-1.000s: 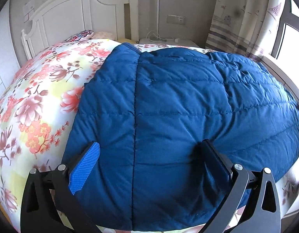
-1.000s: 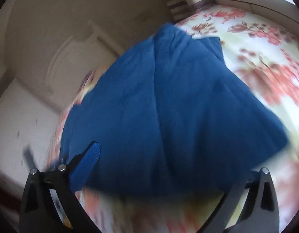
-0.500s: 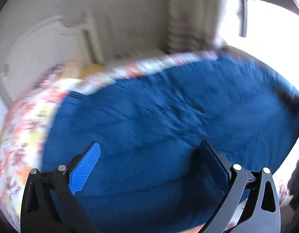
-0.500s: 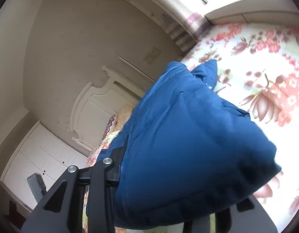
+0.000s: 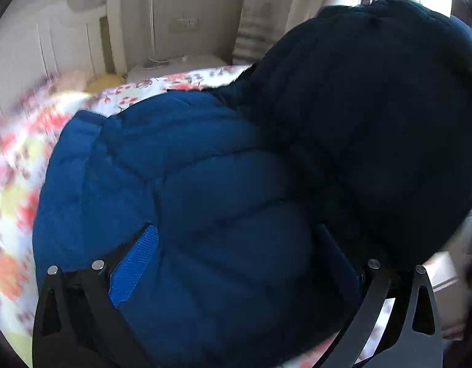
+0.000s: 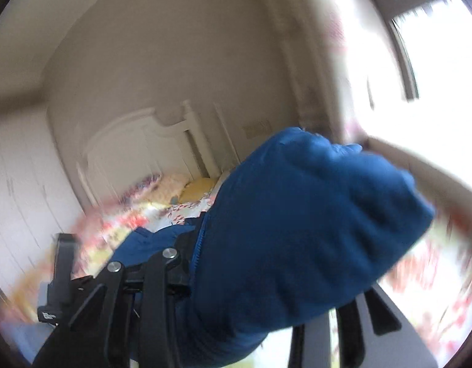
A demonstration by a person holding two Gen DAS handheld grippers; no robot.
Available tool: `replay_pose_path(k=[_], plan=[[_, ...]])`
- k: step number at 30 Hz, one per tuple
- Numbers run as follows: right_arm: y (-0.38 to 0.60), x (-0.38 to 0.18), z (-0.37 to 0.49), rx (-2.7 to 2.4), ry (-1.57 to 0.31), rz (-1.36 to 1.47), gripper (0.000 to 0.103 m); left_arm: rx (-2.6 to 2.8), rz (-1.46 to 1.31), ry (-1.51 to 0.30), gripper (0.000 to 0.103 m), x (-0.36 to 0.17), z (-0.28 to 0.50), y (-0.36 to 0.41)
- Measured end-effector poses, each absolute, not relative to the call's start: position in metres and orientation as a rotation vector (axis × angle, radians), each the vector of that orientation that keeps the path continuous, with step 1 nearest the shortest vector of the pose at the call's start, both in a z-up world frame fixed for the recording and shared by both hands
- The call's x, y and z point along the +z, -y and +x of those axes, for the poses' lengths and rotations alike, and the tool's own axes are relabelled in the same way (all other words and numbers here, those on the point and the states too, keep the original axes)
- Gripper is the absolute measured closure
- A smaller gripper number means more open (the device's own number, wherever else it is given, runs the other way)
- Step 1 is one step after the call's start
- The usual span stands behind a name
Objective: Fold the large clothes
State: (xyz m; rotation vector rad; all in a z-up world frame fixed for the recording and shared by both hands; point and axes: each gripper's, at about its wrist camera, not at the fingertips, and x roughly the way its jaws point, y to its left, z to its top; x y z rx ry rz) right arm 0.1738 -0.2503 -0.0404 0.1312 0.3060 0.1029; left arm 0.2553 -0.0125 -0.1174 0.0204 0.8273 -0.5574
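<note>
A blue quilted down jacket (image 5: 174,168) lies on the bed. In the left wrist view its right-hand part (image 5: 374,107) is raised and folded up over the rest, dark against the window light. My left gripper (image 5: 236,230) stands open and low over the jacket, with puffy fabric bulging between its wide-set fingers. My right gripper (image 6: 260,263) is shut on a thick bunch of the jacket (image 6: 312,214) and holds it up in the air. That bunch hides the right finger of this gripper.
The floral bedspread (image 5: 18,184) shows left of the jacket. A white headboard (image 5: 67,46) and pillows (image 6: 196,187) are at the far end, with a nightstand (image 5: 174,64) beside them. A bright window (image 6: 404,61) and curtain are on the right, white cupboards (image 6: 15,199) on the left.
My right gripper shut on the jacket's edge, then rose and rolled, lifting that side up and over. My left gripper stayed open and swung over the jacket.
</note>
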Motion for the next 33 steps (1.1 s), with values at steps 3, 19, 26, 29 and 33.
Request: replay_pose_path(k=[3,19,26,29,33], plan=[[0.174,-0.027,0.177,0.127,-0.271,-0.191,0.070,-0.509,-0.353,-0.679,0.005,-0.088,0.244,-0.093],[-0.040,-0.167,0.184,0.328,-0.367,-1.090,0.037,-0.342,-0.235,-0.575,0.005,-0.027,0.224,-0.150],[-0.029,-0.127,0.142,0.549,-0.334,-0.886,0.020,-0.547,0.208,-0.668,0.005,0.009,0.301,-0.012],[0.021,-0.090,0.132,0.719,-0.364,-0.551,0.021,-0.525,0.308,-0.683,0.005,0.004,0.315,0.013],[0.080,-0.064,0.152,0.752,-0.396,-0.229,0.046,-0.504,0.330,-0.705,0.005,-0.005,0.339,0.020]])
